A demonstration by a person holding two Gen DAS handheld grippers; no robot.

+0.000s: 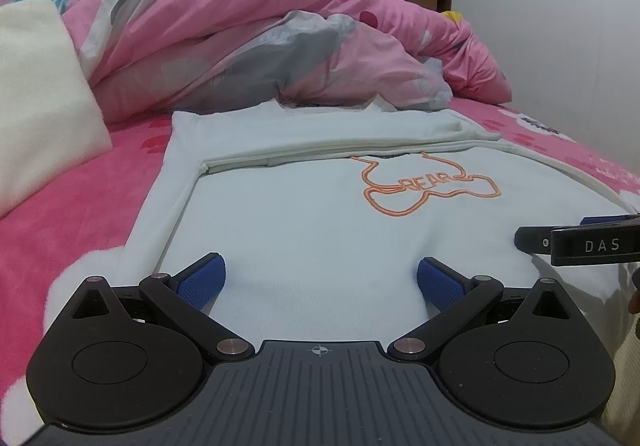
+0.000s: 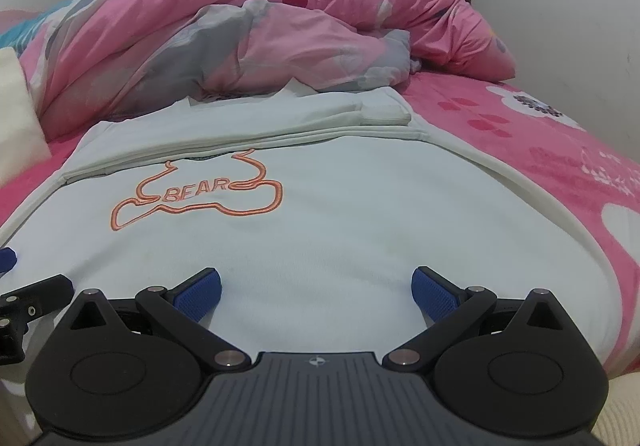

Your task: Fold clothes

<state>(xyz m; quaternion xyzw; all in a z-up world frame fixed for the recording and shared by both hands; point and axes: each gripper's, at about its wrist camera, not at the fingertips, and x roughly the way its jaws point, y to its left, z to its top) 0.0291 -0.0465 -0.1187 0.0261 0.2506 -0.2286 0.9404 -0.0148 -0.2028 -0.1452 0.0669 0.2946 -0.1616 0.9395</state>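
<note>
While the shirt (image 1: 304, 214) lies part-folded, L tool (image 1: 321, 278) & R tool (image 2: 316, 288) gape wide, seemingly just above it.

Pale mint cotton t-shirt (image 2: 320, 230) with an orange outlined bear logo (image 2: 200, 194), lying on a hot-pink fleecy bedsheet (image 2: 520, 150) with white patches. Crumpled pink-and-grey quilt (image 1: 248, 38) has yellow bits.

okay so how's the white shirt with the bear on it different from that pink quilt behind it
The shirt is pale and plain apart from an orange BEAR outline; the quilt is pink with grey and yellow patches. The shirt lies flat and smooth, its sleeves folded in across the far end; the quilt is bunched in a crumpled heap. The shirt looks thin, the quilt puffy. Both rest on the pink bed cover.
</note>
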